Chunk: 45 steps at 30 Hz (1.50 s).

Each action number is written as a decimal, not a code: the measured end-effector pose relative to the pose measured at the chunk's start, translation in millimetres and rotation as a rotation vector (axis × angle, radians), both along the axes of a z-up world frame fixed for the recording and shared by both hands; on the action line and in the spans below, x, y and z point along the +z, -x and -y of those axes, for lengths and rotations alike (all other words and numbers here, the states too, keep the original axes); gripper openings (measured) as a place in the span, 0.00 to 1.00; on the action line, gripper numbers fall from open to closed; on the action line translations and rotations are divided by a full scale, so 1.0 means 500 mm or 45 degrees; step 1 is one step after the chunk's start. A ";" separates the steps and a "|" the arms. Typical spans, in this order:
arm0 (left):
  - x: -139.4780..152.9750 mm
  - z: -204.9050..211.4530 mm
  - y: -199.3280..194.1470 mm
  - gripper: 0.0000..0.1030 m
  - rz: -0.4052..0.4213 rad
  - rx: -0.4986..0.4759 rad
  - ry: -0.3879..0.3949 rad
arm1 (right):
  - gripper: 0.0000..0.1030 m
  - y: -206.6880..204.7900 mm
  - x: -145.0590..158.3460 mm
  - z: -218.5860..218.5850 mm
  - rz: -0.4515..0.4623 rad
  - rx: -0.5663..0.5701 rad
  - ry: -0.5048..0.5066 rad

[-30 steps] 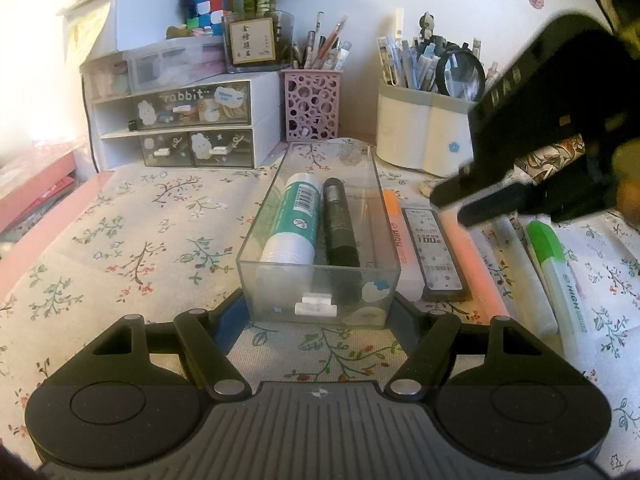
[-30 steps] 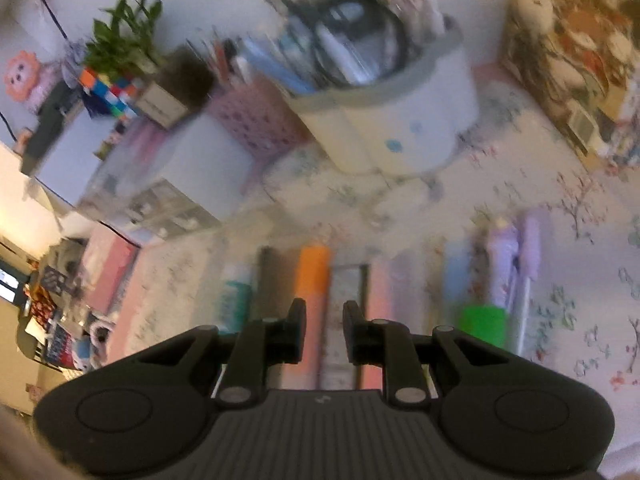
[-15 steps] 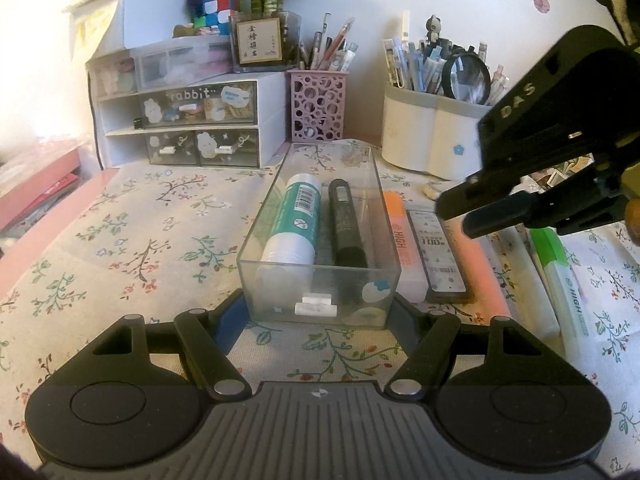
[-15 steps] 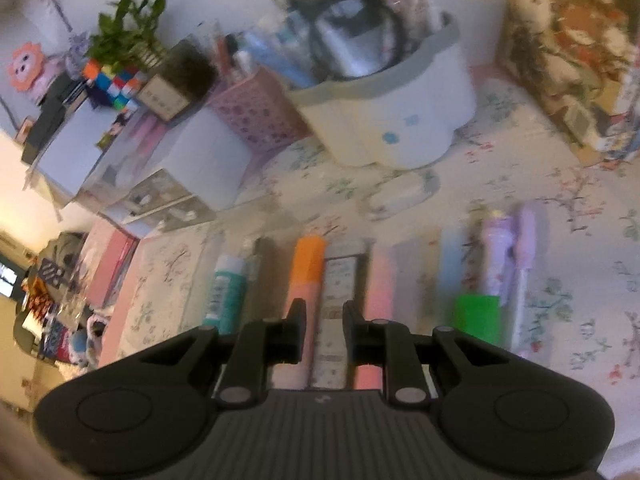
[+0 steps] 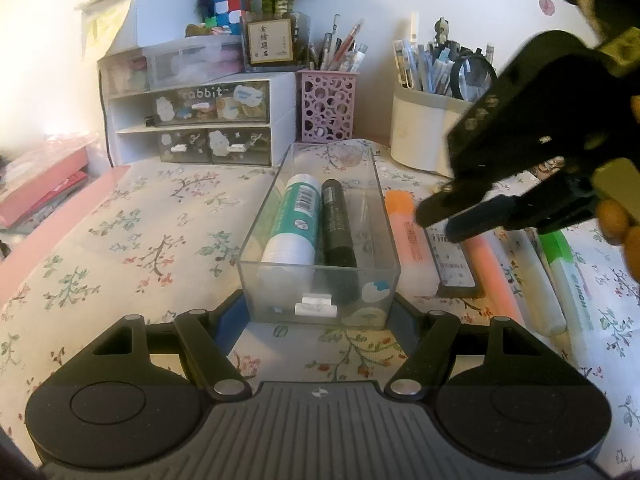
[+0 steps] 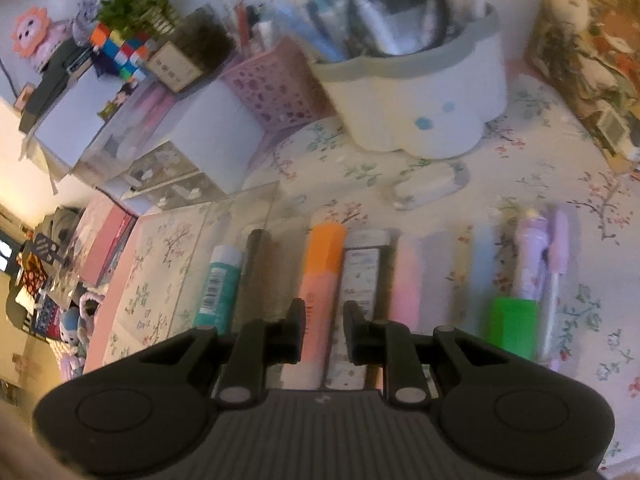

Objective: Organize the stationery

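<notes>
Now left gripper (image 5: pixel 318 312) fingers wide apart, clamped on nothing, flanking near end of clear tray (image 5: pixel 387 236) on floral bench (image 5: pixel 120 240) — holding teal glue stick (image 5: pixel 296 216) and black marker (image 5: pixel 338 224) side by side. Right gripper (image 6: pixel 322 330) fingers slightly apart, gripping nothing, hovering over orange highlighter (image 6: pixel 322 264) and lead case (image 6: pixel 360 276). Beside these — pink highlighter (image 6: pixel 406 280), green-capped highlighter (image 6: pixel 512 326), purple pen (image 6: pixel 530 256). White pen pot (image 6: pixel 420 92) behind.

Left wrist cam: low, near table level, facing the back wall, right up against the clear tray (image 5: pixel 320 280). Right wrist cam: higher, tilted, looking steeply down. Both share tray, orange highlighter (image 6: pixel 322 280), white pen holder (image 5: pixel 420 136).
</notes>
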<state>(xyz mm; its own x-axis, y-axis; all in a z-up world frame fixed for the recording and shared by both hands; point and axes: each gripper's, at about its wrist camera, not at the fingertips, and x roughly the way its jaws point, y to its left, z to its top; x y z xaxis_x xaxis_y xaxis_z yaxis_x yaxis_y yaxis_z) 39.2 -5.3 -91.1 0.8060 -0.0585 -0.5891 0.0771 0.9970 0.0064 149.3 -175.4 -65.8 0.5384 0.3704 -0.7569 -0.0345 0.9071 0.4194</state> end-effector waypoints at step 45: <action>0.009 -0.028 -0.004 0.70 -0.018 0.053 0.194 | 0.05 0.011 -0.014 0.011 0.014 -0.068 -0.135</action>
